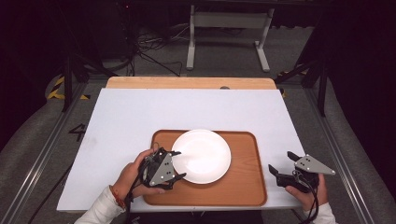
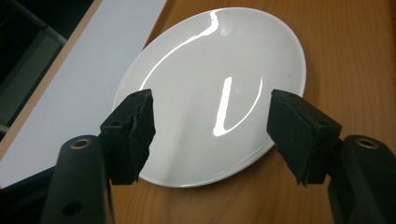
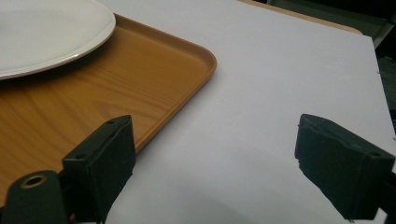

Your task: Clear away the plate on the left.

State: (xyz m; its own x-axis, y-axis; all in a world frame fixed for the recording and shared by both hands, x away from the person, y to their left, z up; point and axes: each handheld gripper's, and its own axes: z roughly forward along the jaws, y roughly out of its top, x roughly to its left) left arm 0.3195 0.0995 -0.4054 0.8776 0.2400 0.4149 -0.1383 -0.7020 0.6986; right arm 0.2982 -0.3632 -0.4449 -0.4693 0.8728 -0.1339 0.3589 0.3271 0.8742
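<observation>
Plate (image 1: 201,156) sits flat on tray (image 1: 247,186) on counter (image 1: 121,121); left gripper (image 2: 210,135) fingers wide open around near rim, nothing gripped — lift straight off. Right gripper (image 3: 215,163) open, empty, beside tray.

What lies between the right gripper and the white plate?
Bare tray floor and its raised right rim, then a strip of white board; the high view shows it between the right gripper and the white plate.

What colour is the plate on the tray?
Plain glossy white, no pattern. The plate shows best in the left gripper view, lying on the brown wood-grain tray.
</observation>
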